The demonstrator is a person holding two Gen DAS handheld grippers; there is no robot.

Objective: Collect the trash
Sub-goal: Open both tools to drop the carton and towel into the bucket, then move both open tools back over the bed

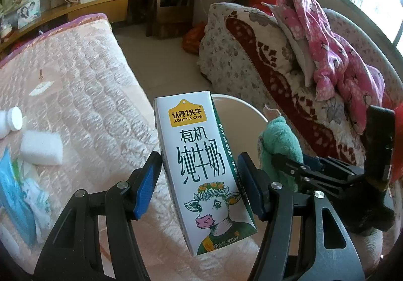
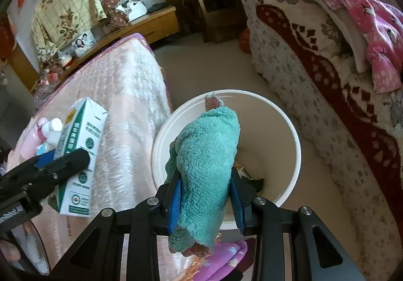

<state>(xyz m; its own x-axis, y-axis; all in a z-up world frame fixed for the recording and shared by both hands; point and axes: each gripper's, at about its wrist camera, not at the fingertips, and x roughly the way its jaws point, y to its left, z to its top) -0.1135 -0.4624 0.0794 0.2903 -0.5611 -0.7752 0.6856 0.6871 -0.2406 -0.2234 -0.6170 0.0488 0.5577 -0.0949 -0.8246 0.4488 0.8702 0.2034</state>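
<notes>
Gripping a white "Adopt a Cow" milk carton (image 1: 201, 167) with a cartoon cow, the left gripper (image 1: 199, 185) holds it upright beside the white bucket (image 2: 289, 127). Right gripper (image 2: 205, 201) clamps a teal fleece cloth (image 2: 206, 170) above that bucket, pointing forward.

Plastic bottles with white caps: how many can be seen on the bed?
2. In the right wrist view, a white bottle and a pink bottle lie together behind the milk carton. More may be hidden.

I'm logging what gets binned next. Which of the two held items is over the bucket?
The teal cloth in the right gripper, over the white bucket. The milk carton is above the bed.
</notes>
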